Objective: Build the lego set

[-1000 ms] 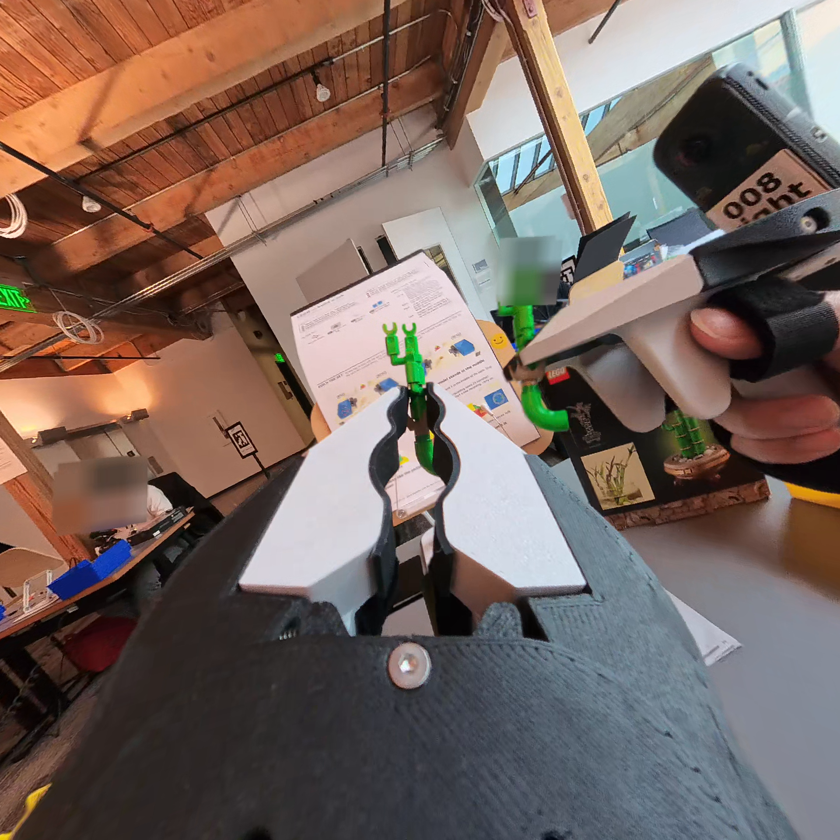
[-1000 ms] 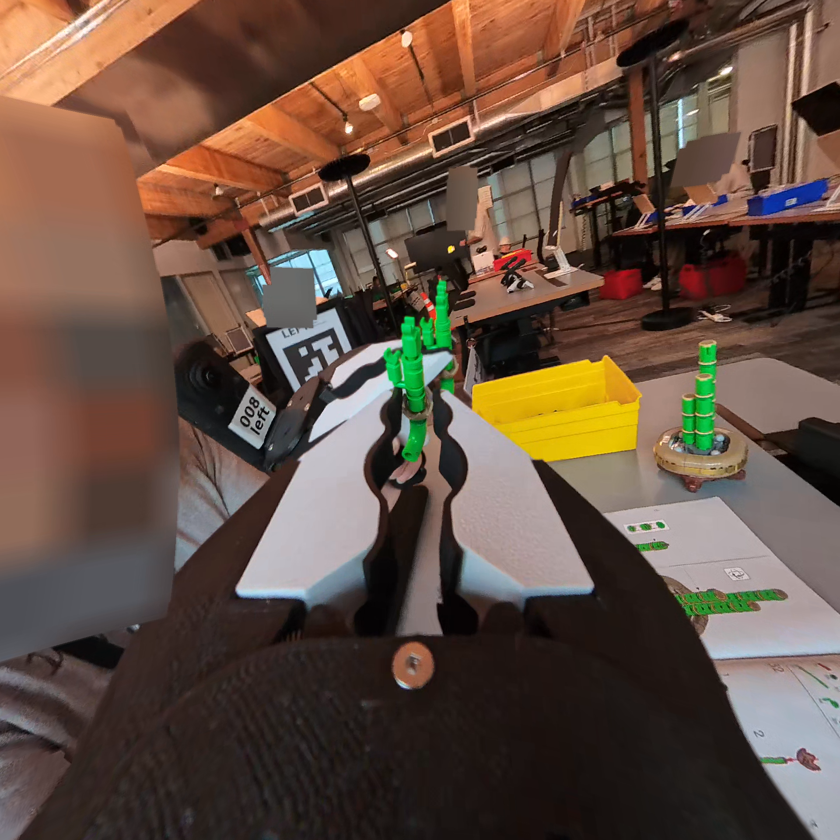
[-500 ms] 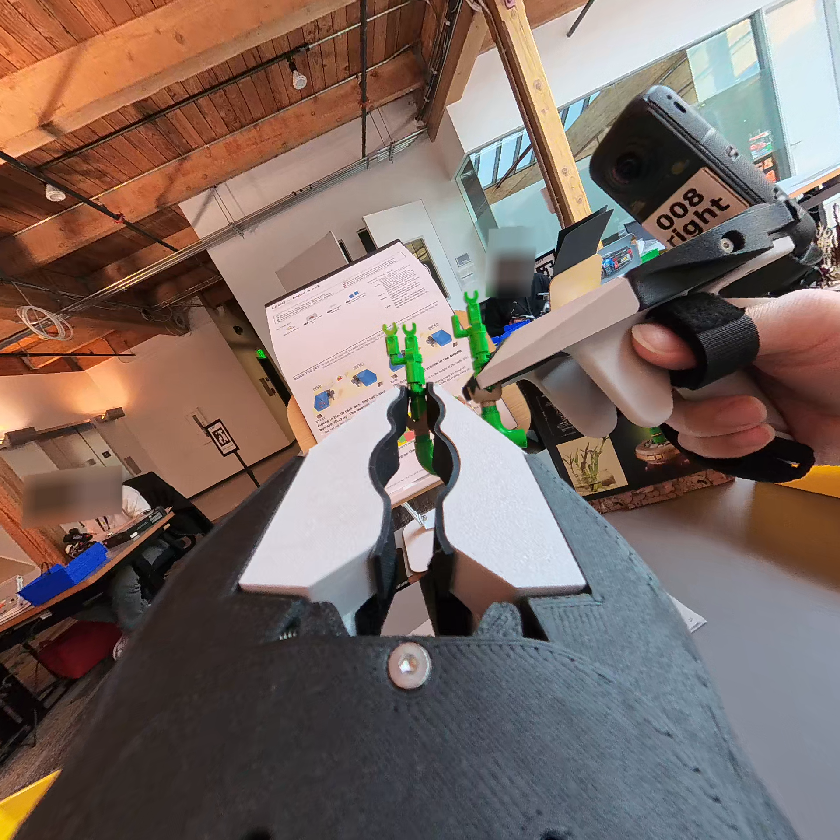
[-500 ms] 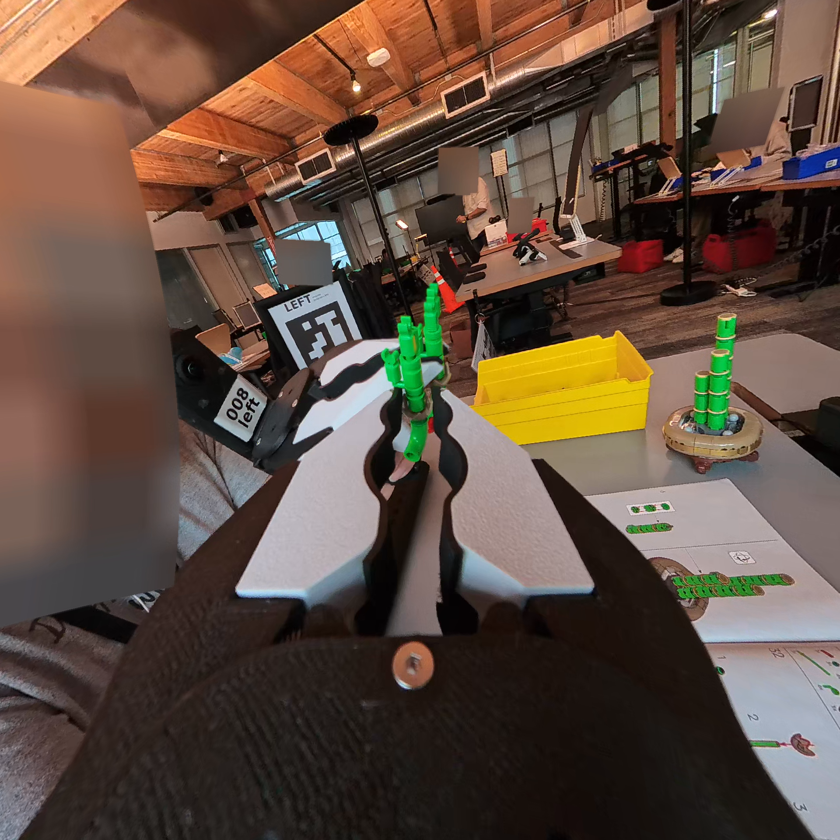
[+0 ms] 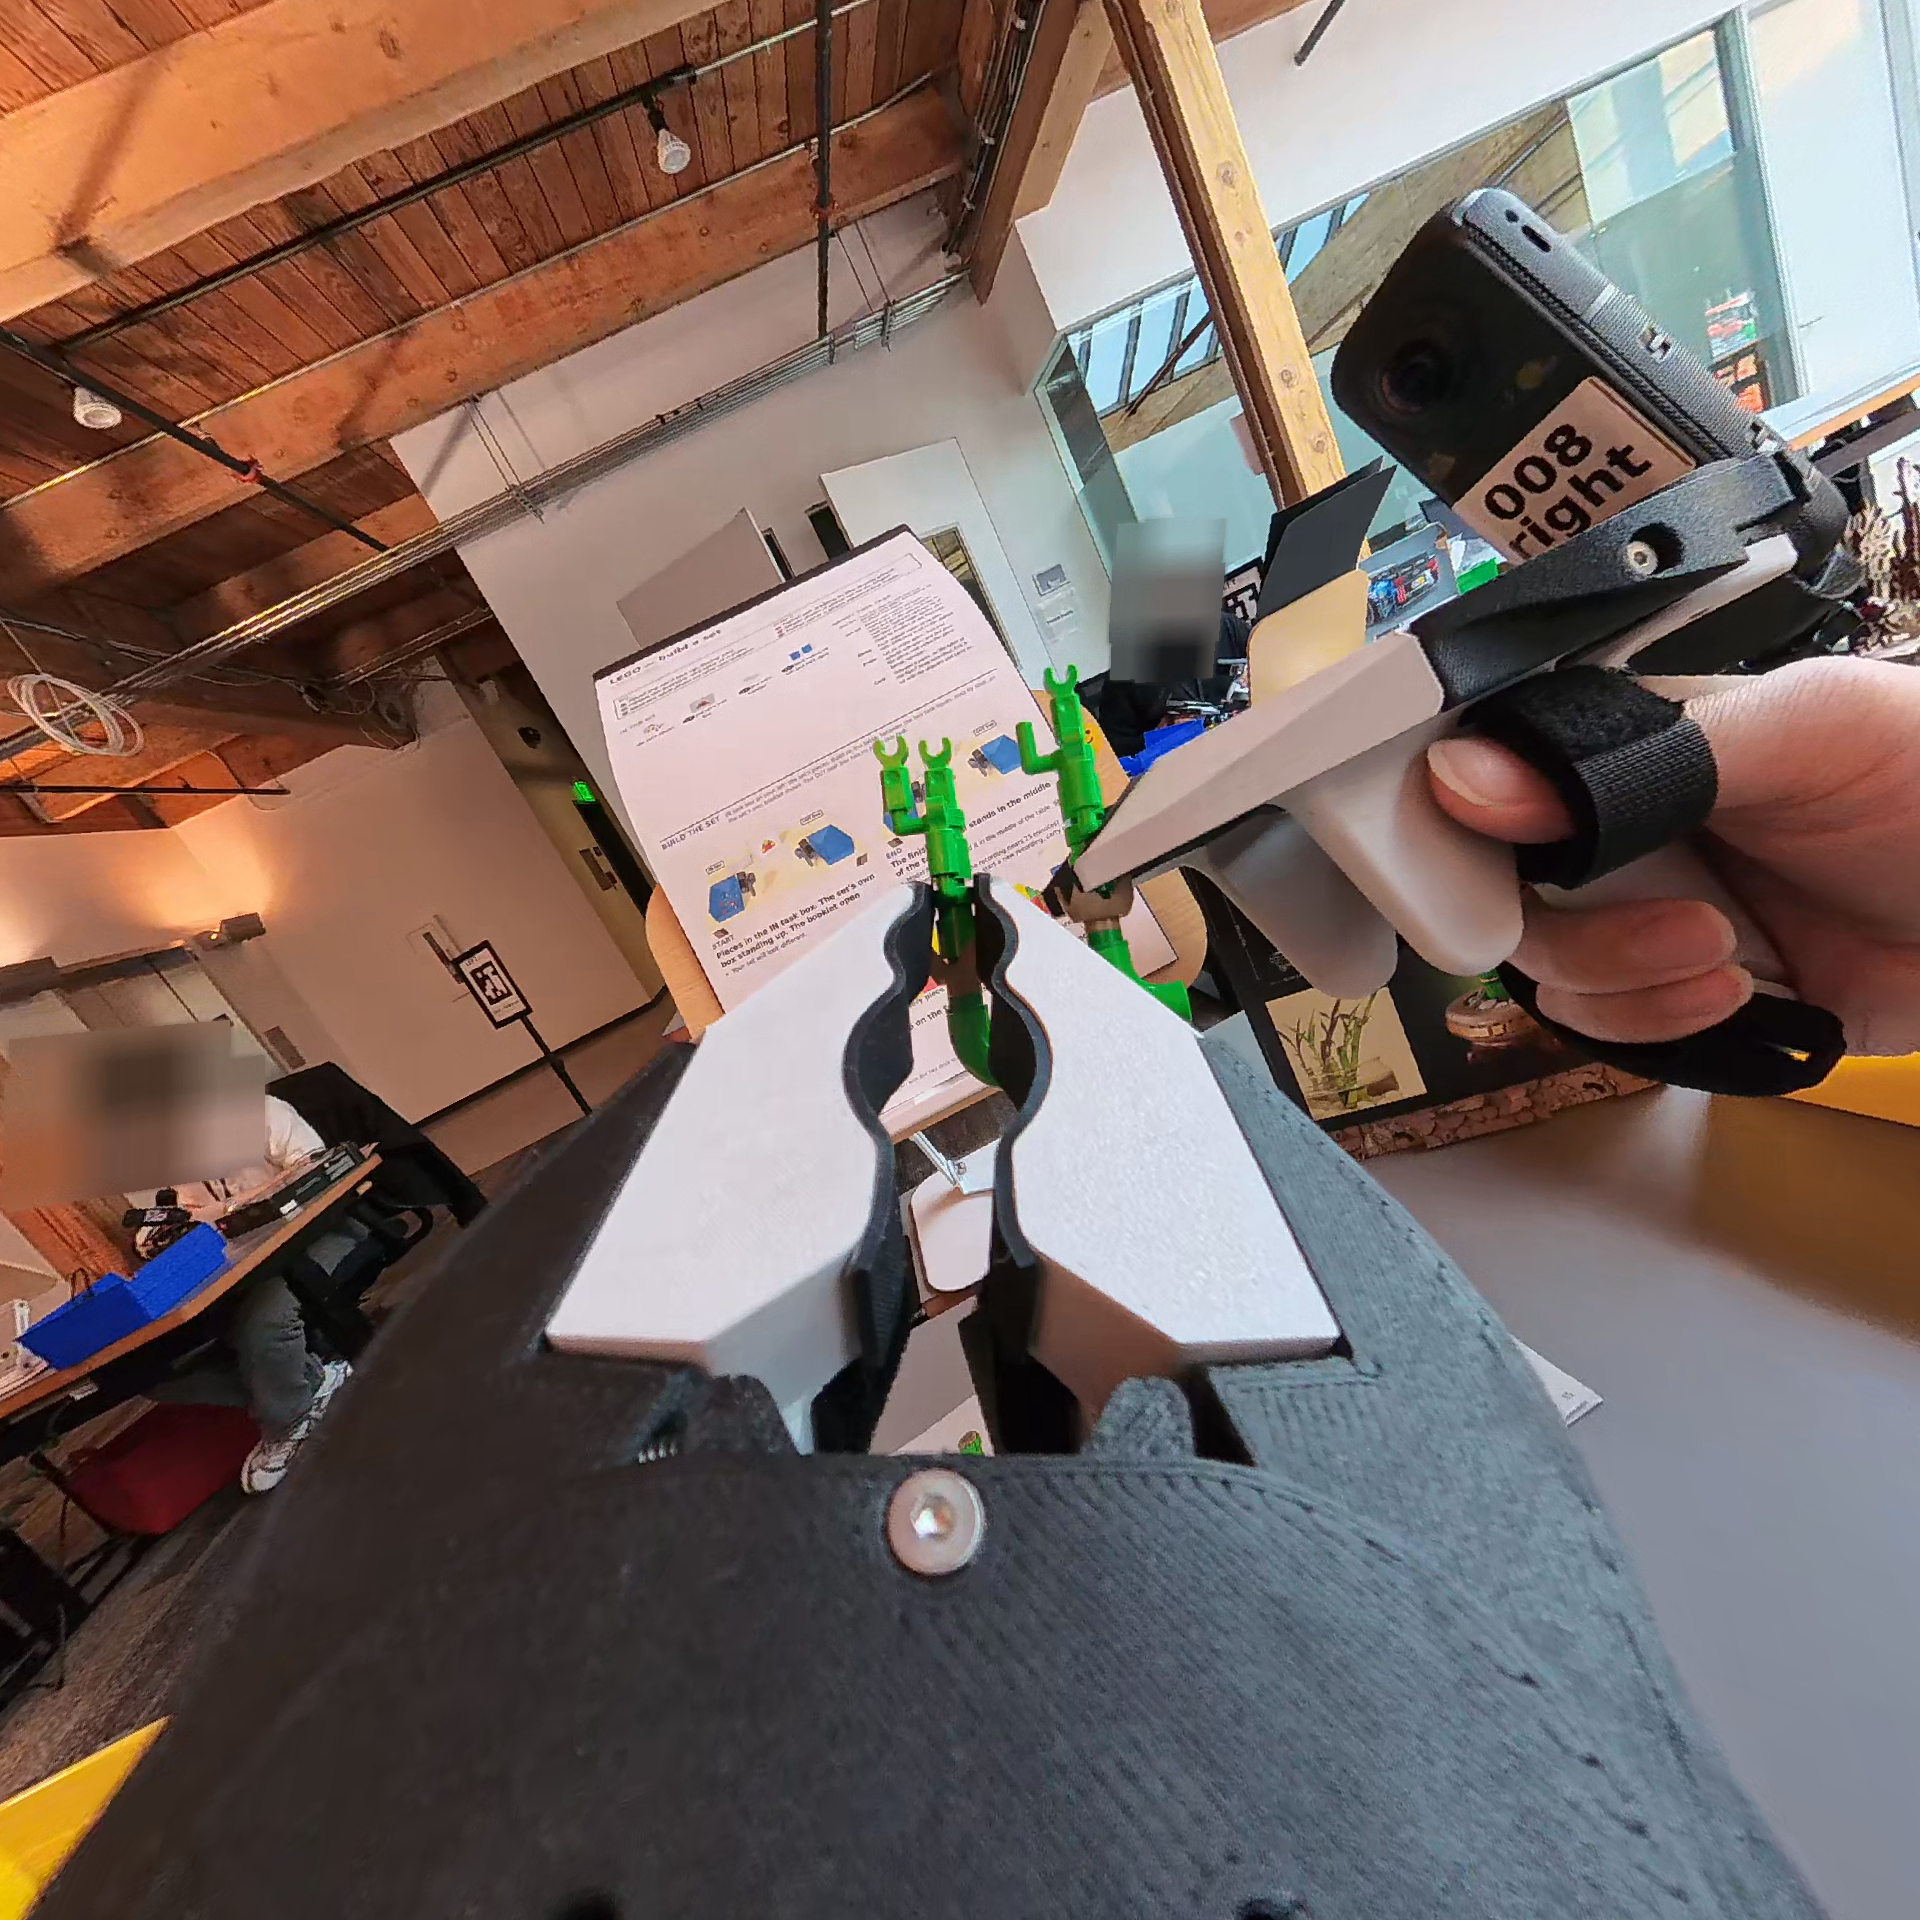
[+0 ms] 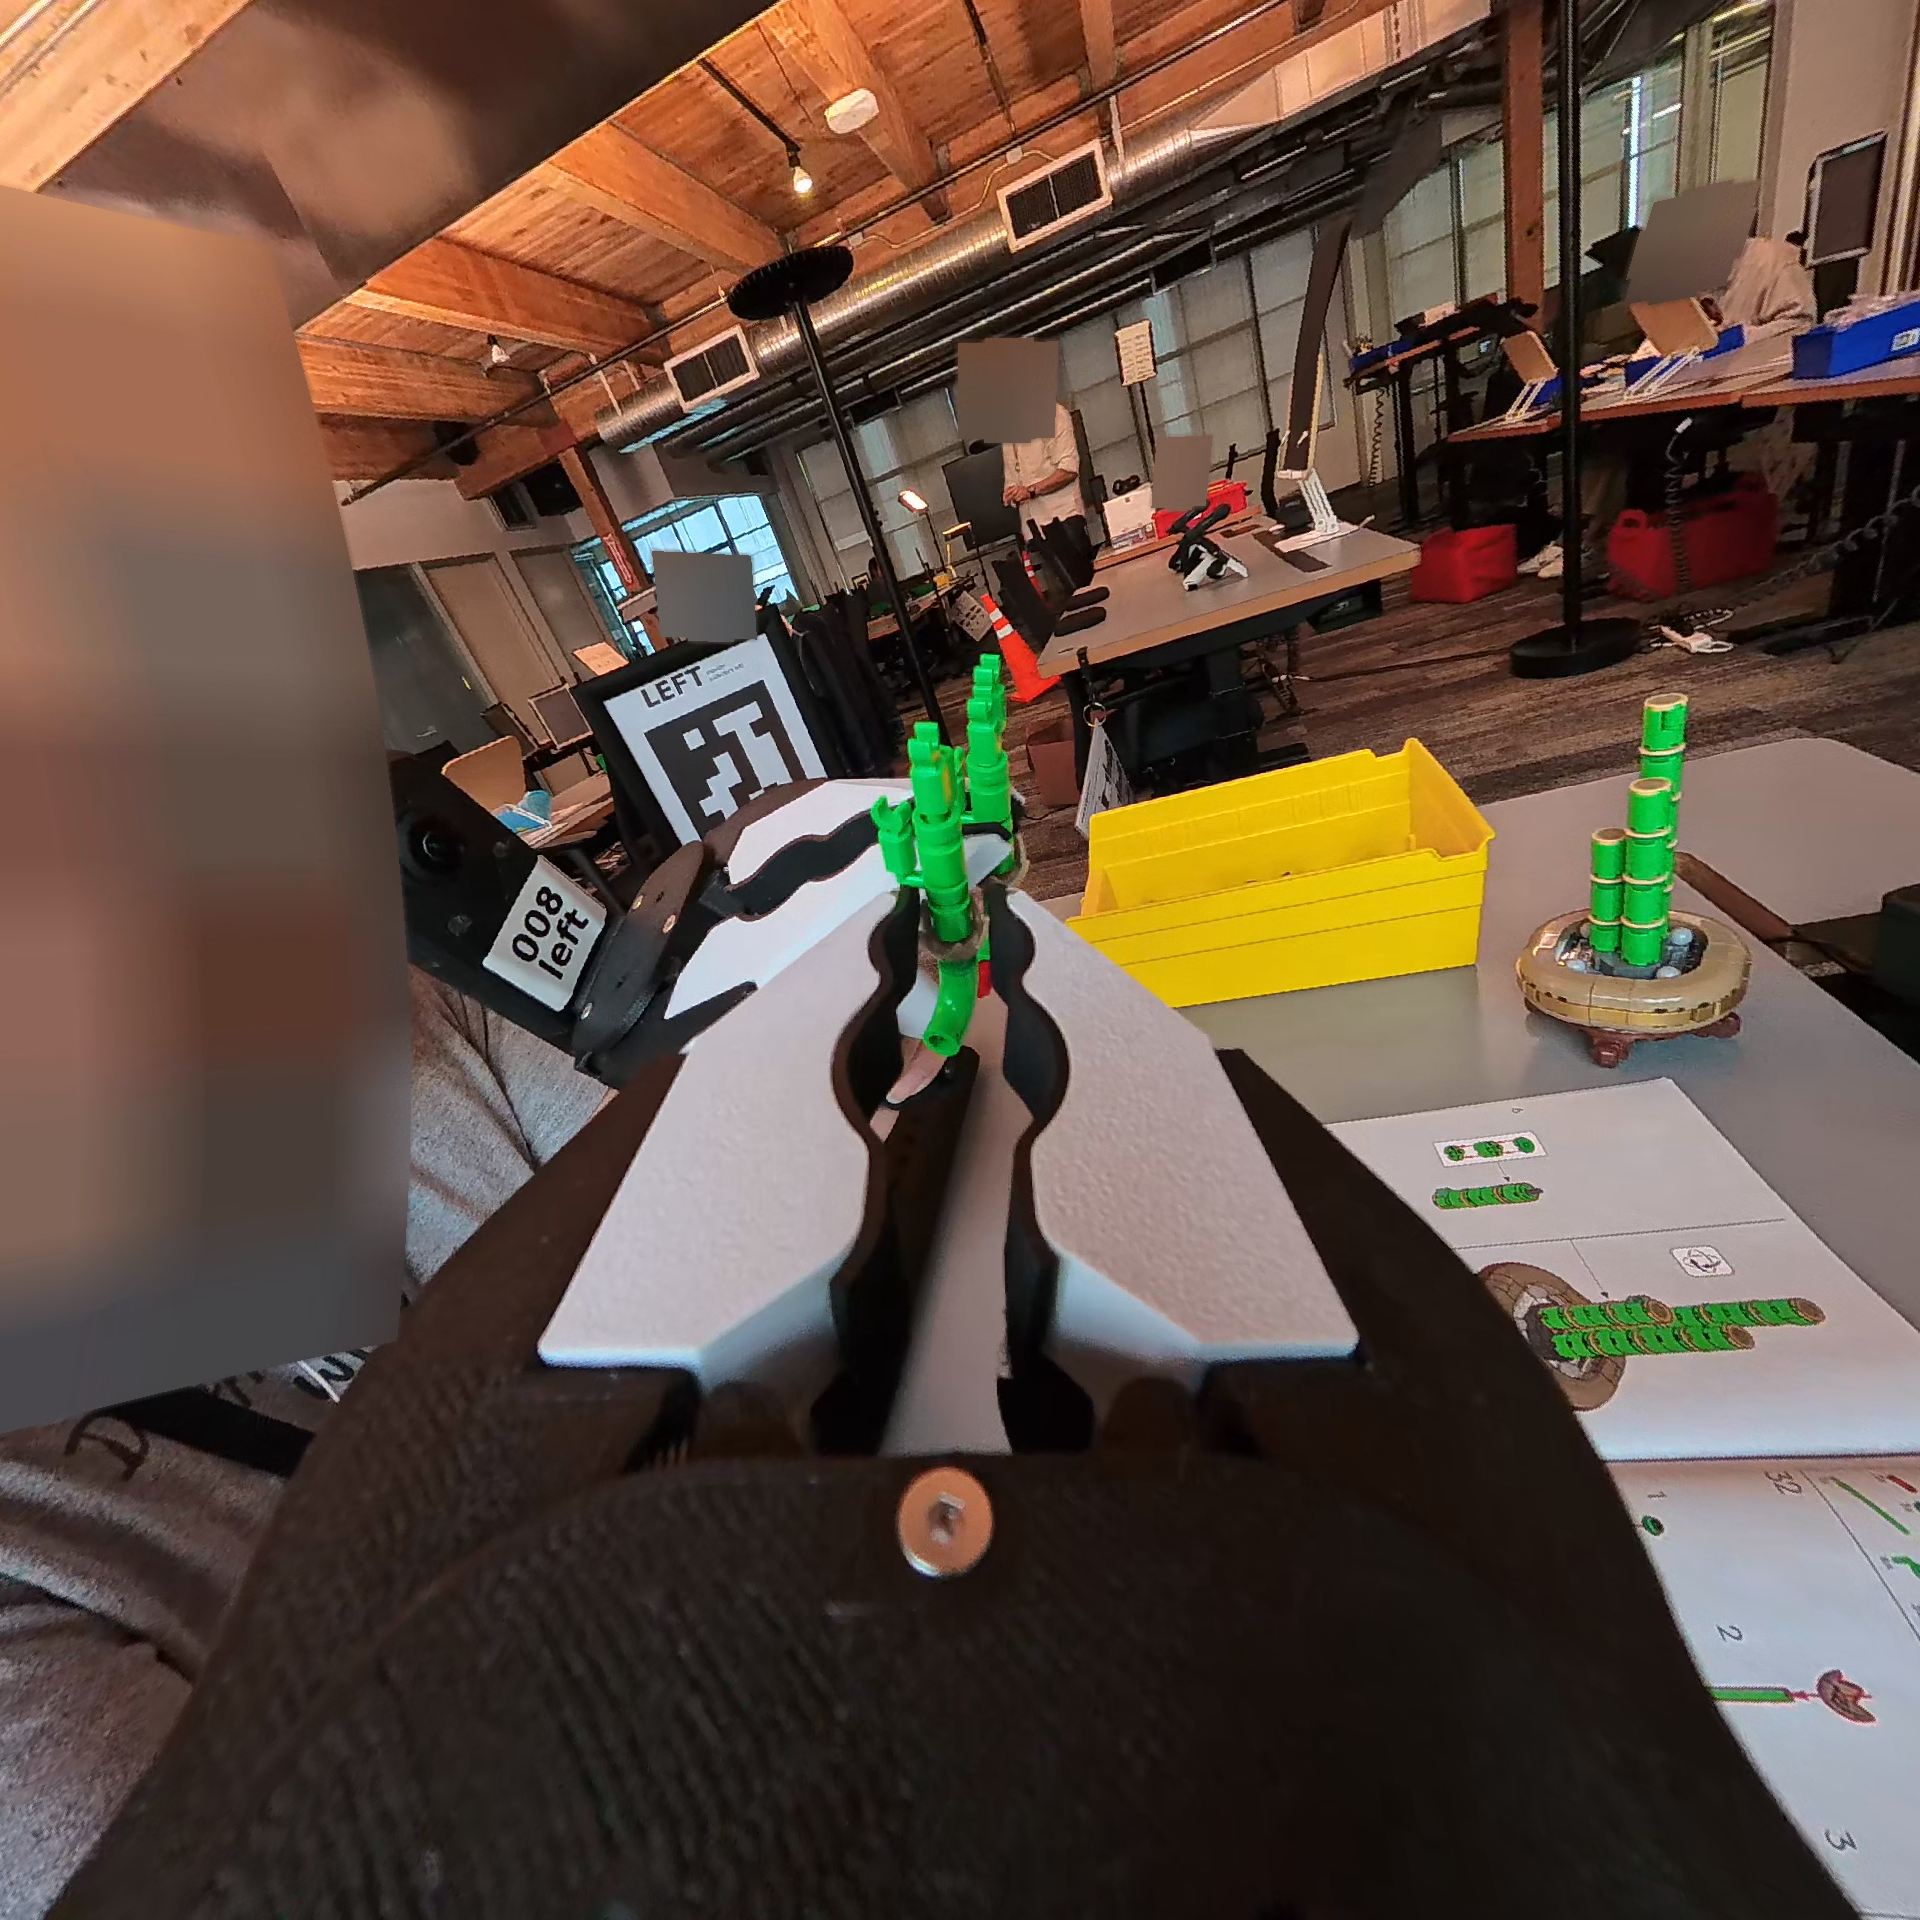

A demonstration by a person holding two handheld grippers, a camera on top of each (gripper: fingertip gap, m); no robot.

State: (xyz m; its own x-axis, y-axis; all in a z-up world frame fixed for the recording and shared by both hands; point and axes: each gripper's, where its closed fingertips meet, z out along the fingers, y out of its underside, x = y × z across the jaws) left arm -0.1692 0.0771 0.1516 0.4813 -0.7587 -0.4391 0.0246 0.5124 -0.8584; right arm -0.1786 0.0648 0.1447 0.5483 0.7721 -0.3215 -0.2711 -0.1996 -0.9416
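My left gripper (image 5: 951,899) is shut on a green bamboo branch piece (image 5: 935,821) with forked clip ends, held up in the air. My right gripper (image 6: 951,914) is shut on a second green branch piece (image 6: 935,831) with a tan ring on its stem. The two held pieces are close together, side by side; the right gripper (image 5: 1081,883) and its branch (image 5: 1070,769) show just right of mine in the left wrist view. The left gripper (image 6: 862,831) shows behind the right one. The partly built bamboo model (image 6: 1631,904) stands on its round tan base on the table.
A yellow bin (image 6: 1288,873) sits on the grey table (image 6: 1351,1029) behind my right gripper. An open instruction booklet (image 6: 1621,1299) lies at front right. The set's box (image 5: 1382,1049) and a standing instruction sheet (image 5: 810,748) are behind the left gripper. People sit at desks farther off. My two grippers' fingertips are within a few centimetres of each other.
The right gripper has swung its branch in closer to the left gripper's branch, and both views have tilted slightly. Both grippers stay shut on their pieces.
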